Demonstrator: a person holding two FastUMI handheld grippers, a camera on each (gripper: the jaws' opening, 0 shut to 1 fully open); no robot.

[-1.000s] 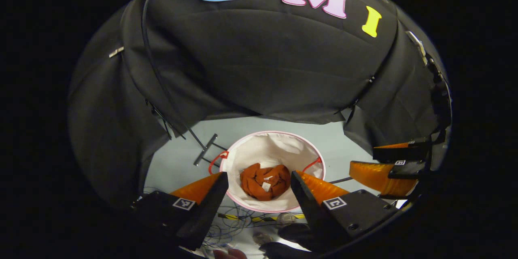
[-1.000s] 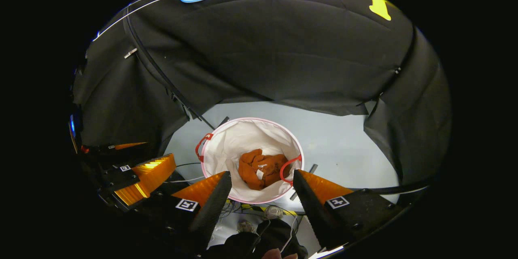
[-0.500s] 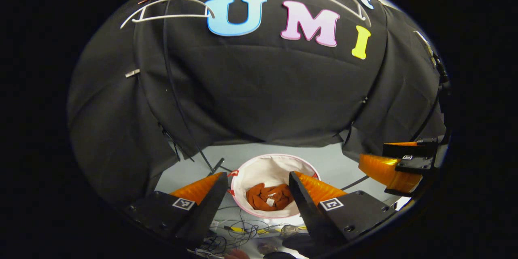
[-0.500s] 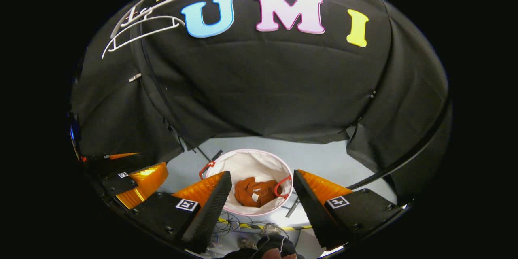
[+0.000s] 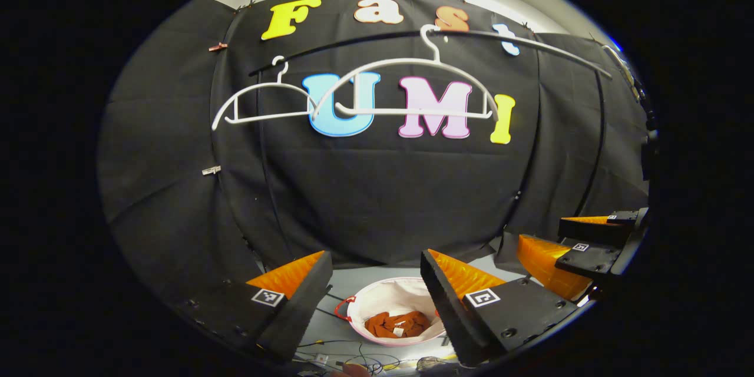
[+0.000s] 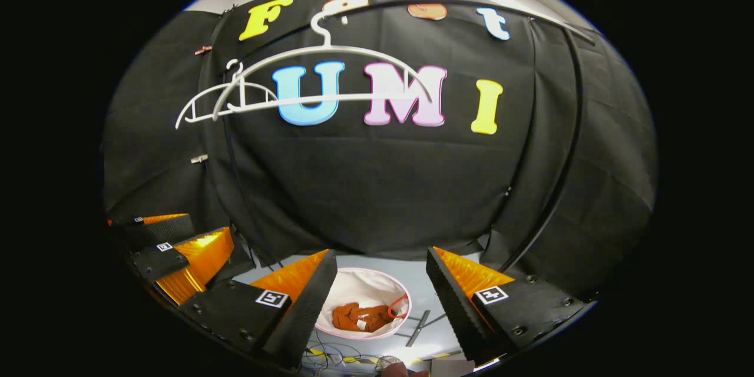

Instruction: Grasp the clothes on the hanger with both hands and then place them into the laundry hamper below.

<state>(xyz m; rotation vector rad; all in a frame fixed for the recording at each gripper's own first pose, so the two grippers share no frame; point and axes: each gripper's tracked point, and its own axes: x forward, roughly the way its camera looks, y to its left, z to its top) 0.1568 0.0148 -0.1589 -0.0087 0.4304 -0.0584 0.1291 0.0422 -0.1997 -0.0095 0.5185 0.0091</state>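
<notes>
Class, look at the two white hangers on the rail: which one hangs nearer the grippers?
The larger hanger, whose hook sits higher on the rail. It overlaps in front of the smaller hanger, which hangs to its left.

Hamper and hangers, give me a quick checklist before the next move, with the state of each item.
1. Garment in hamper: ok. The orange garment lies inside the hamper.
2. Left gripper empty: ok. Its fingers stand apart with nothing between them.
3. Right gripper empty: ok. Open, holding nothing.
4. Hangers bare: ok. The big hanger and the small hanger hang on the rail with no clothes on them.
5. Hamper upright: ok. Its opening faces up on the floor.
6. More clothes to move: cannot tell. None on the hangers.
</notes>
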